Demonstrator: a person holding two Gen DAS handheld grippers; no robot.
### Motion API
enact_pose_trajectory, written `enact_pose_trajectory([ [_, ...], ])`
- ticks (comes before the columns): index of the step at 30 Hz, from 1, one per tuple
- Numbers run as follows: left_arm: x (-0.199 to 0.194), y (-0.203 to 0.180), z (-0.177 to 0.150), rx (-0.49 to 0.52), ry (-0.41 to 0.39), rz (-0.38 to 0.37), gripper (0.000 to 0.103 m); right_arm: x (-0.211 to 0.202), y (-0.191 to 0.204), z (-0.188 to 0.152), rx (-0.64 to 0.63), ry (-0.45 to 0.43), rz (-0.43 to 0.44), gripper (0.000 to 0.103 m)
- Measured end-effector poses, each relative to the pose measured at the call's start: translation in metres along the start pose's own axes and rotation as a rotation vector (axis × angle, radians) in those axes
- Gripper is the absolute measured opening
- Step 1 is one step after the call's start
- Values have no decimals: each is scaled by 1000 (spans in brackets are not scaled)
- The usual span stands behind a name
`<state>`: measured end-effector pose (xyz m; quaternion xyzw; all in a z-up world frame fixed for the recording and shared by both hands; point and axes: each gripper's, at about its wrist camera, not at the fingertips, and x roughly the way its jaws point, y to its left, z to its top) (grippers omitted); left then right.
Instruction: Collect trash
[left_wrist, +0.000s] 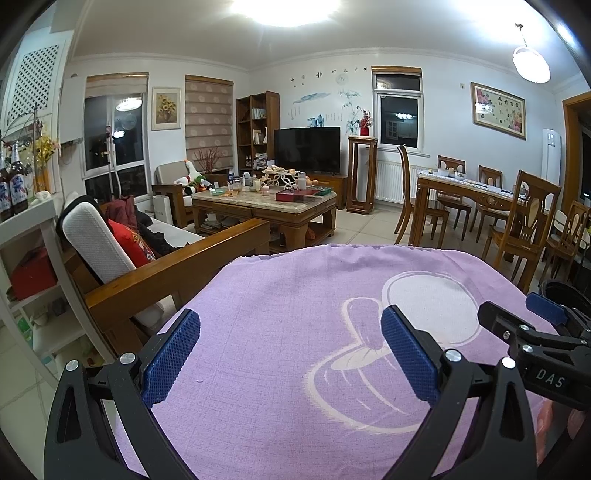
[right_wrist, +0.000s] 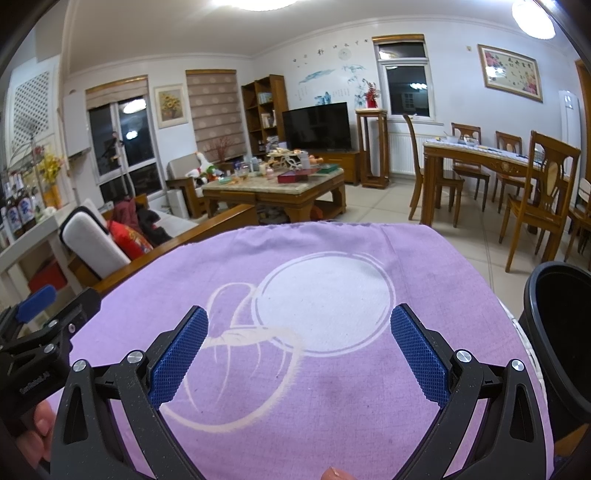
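Both grippers hang side by side over a purple cloth (left_wrist: 280, 317) that covers a raised surface in the foreground. The left gripper (left_wrist: 291, 354) has its blue-padded fingers (left_wrist: 170, 358) spread wide with nothing between them, only the cloth's pale printed circle (right_wrist: 325, 306) showing underneath. The right gripper (right_wrist: 299, 350) is likewise spread apart and grasps nothing; it also shows at the right edge of the left camera's view (left_wrist: 532, 332).

Just off the cloth's right edge stands a black bin (right_wrist: 557, 339), its dark mouth tilted toward the right camera (I cannot see what, if anything, lies inside). No trash sits on the cloth itself.

A fingertip (right_wrist: 334, 473) pokes in at the bottom of the right view.

Further back, a wooden sofa (left_wrist: 177, 266) with a red cushion (left_wrist: 131, 242) runs along the left. Beyond it a coffee table (left_wrist: 266, 206) is crowded with cups, boxes and small bits, too far off to tell apart. A dark television (left_wrist: 307, 149) stands against the far wall, and a dining table (left_wrist: 465, 192) with wooden chairs fills the right side. Bottles (left_wrist: 14, 181) stand on a white shelf at the far left.
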<state>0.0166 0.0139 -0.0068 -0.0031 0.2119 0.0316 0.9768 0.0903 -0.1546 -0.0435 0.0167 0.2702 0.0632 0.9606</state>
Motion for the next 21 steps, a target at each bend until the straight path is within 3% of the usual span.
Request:
enact_pose_trajectory([
  [21,4,9,8,2,-14,16,98,0,0,-1,3,3,-1,98],
])
